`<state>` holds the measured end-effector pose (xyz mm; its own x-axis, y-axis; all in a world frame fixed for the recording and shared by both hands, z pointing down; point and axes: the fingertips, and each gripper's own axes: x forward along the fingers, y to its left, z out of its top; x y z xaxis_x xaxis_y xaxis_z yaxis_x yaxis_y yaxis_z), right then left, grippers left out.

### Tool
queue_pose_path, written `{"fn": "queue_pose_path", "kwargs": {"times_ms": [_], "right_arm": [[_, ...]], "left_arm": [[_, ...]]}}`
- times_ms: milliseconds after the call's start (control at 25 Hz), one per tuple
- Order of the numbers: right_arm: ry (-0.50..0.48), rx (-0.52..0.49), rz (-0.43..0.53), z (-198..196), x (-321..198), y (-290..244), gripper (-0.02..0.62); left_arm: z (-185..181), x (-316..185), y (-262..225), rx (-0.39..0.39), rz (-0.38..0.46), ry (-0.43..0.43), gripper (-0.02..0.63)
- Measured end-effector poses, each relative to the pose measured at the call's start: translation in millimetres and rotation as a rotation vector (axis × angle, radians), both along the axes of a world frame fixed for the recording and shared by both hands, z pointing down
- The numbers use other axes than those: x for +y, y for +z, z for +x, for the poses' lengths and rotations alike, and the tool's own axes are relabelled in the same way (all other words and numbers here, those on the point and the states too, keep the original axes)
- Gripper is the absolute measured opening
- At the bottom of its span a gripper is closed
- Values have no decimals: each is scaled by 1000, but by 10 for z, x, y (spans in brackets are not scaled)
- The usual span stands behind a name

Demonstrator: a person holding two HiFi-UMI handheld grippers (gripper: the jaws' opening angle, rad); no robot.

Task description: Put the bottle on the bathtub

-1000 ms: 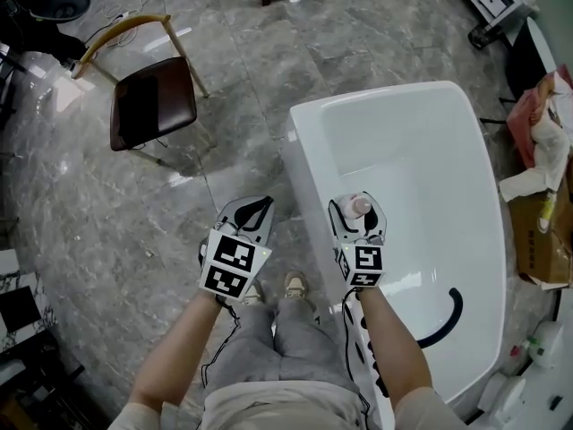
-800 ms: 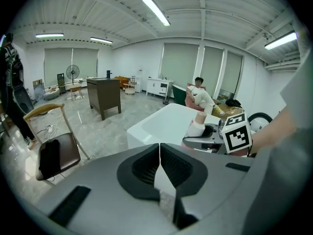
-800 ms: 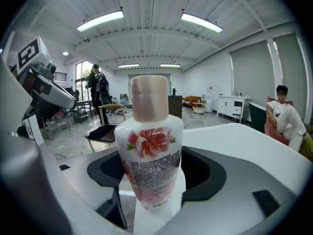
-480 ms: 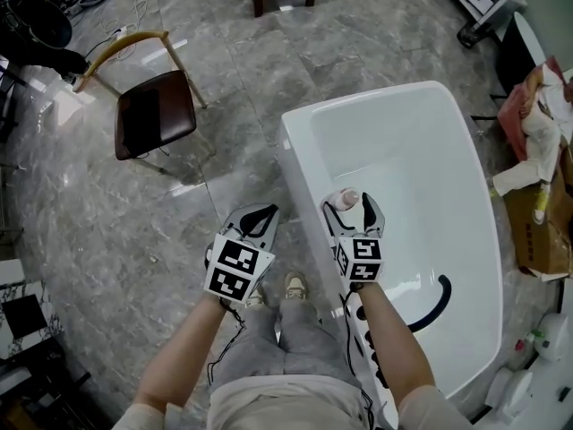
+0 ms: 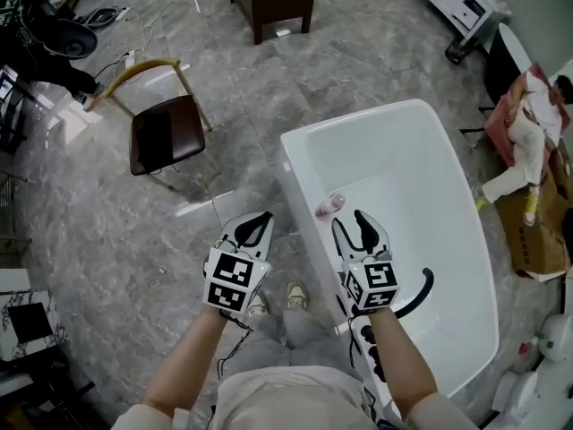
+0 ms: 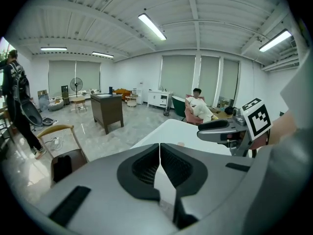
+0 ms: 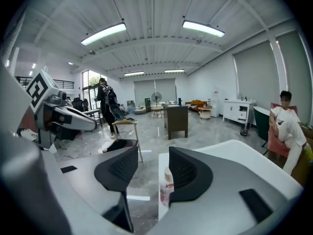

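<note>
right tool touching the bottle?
Apart. Head view shows the bottle on the bathtub rim just ahead of the right tool, whose jaws are open, with a small gap between.

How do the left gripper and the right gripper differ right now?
The left gripper has its fingers closed together; the right gripper has them apart. The left gripper hangs over the floor, the right gripper over the bathtub, just short of the bottle. Both are empty.

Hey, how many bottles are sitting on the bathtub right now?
1. The bottle stands on the bathtub's left-hand rim in the head view, just ahead of the right gripper, whose jaws are apart. None shows inside the tub, though the gripper covers a little of it.
</note>
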<state>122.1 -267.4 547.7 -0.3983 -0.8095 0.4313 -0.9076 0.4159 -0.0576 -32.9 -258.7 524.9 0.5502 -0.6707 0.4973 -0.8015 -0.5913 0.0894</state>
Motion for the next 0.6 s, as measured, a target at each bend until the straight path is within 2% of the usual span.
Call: {"fn": "queue_pose_path", "kwargs": {"times_ms": [240, 480, 600], "right_arm": [[-5, -77, 40, -46, 240, -748, 122], [-44, -96, 104, -161, 477, -1430, 55], [-87, -115, 97, -273, 638, -1671, 37]], "left_arm": [[-123, 129, -507, -12, 54, -12, 23], [-76, 379, -1014, -40, 134, 46, 23], [-55, 514, -1246, -9, 169, 45, 23]]}}
